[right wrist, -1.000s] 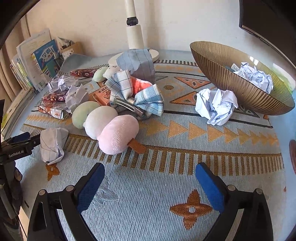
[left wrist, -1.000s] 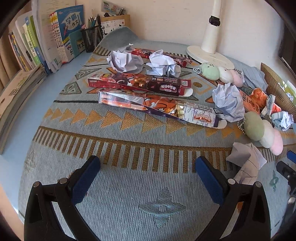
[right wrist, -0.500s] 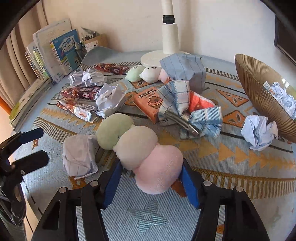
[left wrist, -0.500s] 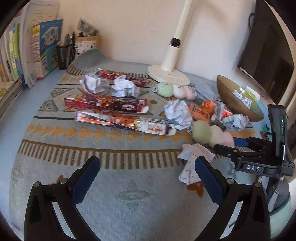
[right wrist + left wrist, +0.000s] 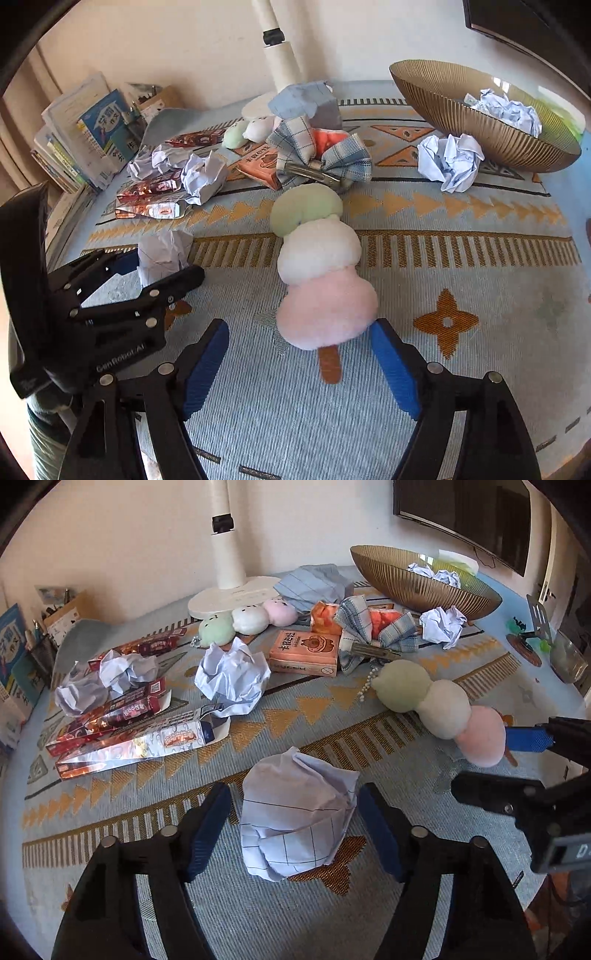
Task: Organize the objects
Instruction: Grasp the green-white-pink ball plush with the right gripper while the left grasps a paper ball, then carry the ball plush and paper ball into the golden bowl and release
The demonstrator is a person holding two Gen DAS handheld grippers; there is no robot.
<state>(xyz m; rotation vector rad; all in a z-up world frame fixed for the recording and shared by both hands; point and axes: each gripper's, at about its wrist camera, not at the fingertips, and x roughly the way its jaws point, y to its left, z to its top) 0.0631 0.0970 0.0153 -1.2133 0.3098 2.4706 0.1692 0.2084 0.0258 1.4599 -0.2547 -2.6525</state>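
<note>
Plush skewer [image 5: 319,273]: stick end hidden under pink ball; long axis runs toward gold bowl [image 5: 480,122].
Right gripper [image 5: 299,363]: spread wide, straddling pink end.
Left gripper [image 5: 293,823]: spread around crumpled paper [image 5: 297,814].

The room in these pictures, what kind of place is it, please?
Probably a home study or living room, not a lab or factory. A patterned woven cloth covers the table, schoolbooks stand against the wall beside a pen holder, and a dark screen hangs on the wall.

My right gripper [image 5: 517,764] runs off the left wrist view's edge at three o'clock. Print on the orange box [image 5: 303,652] is too small for me to read.
</note>
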